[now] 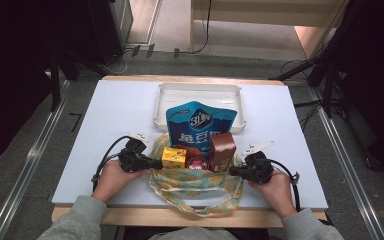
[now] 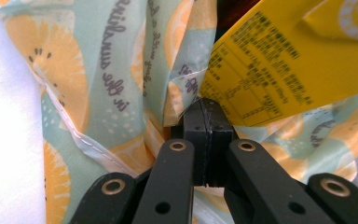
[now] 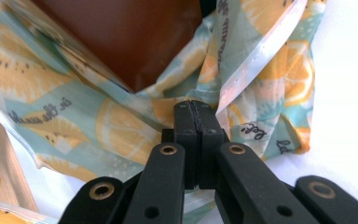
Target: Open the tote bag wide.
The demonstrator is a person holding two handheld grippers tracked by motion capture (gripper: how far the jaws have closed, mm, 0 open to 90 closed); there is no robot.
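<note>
Where we look down from the high view, a lemon-print cloth bag (image 1: pixel 195 182) lies open on the white surface (image 1: pixel 115 115) between our two sets of jaws, holding a yellow box (image 1: pixel 173 157), a red round tin (image 1: pixel 197 163), a brown carton (image 1: pixel 222 151) and a blue snack pouch (image 1: pixel 200 122). Beyond the pouch sits a white tray (image 1: pixel 165 105), its far part bare. Our left gripper (image 1: pixel 150 163) meets the bag's left edge just beside the yellow box; our right gripper (image 1: pixel 235 171) meets its right edge beside the brown carton. Both hands lie low on the surface, pointing inward.

From the left gripper view, our jaws (image 2: pixel 208 109) are pressed together on a fold of bag cloth (image 2: pixel 121 70), the yellow box (image 2: pixel 279 60) just above and right of them.

From the right gripper view, our jaws (image 3: pixel 196 112) are likewise clamped on bag cloth (image 3: pixel 74 116), the brown carton (image 3: pixel 130 32) right above them.
</note>
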